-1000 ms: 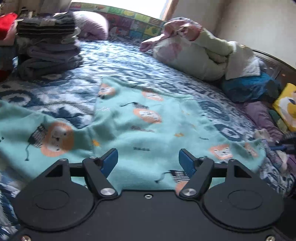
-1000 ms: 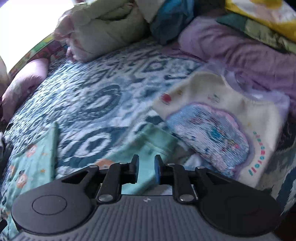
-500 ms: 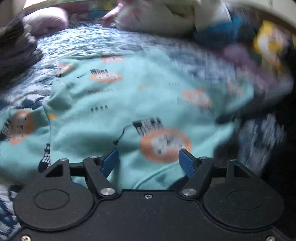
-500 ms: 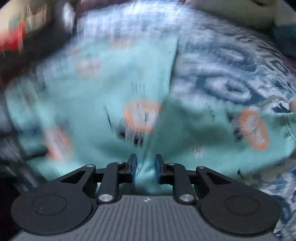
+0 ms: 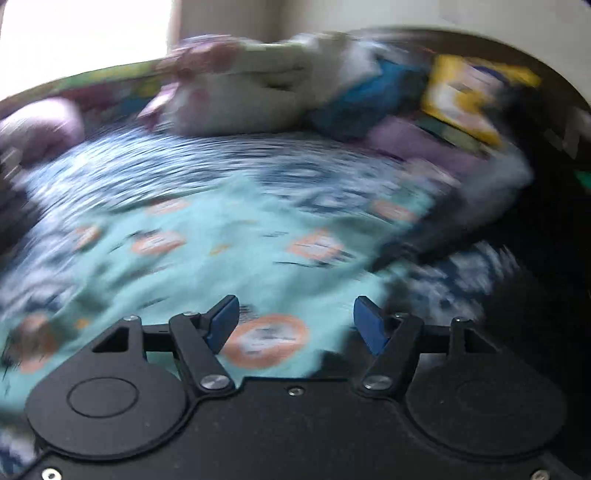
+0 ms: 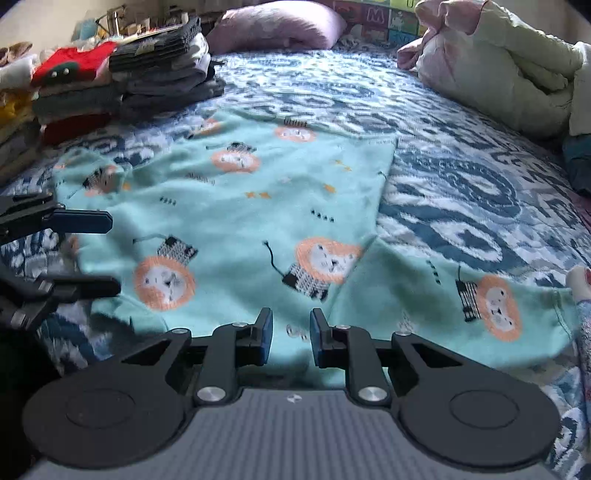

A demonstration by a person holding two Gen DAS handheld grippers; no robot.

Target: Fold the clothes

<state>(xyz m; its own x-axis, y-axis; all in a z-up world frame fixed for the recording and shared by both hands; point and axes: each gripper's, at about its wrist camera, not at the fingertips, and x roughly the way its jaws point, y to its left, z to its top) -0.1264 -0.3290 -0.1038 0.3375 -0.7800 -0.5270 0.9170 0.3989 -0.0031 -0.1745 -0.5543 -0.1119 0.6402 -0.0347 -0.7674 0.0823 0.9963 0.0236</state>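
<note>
A teal garment (image 6: 280,206) printed with orange lions lies spread flat on the bed, one sleeve reaching out to the right. My right gripper (image 6: 291,332) hovers over its near edge, jaws a narrow gap apart and gripping nothing. In the right wrist view my left gripper (image 6: 96,254) comes in from the left edge over the garment's left side, its blue-padded finger (image 6: 81,221) held level. The left wrist view is motion-blurred: the left gripper (image 5: 295,321) stands wide above the teal cloth (image 5: 229,266), jaws closing, with nothing pressed between the pads.
Stacks of folded clothes (image 6: 155,74) stand at the bed's far left. A pink pillow (image 6: 280,26) and a bundled pale quilt (image 6: 498,62) lie at the back. The blue-and-white patterned bedspread (image 6: 461,184) shows to the right. A white garment (image 6: 581,295) pokes in at the right edge.
The right wrist view has swung from the cream sweater and sleeve end to over the garment's body. The left wrist view has rolled and shifted across the teal cloth and stays blurred.
</note>
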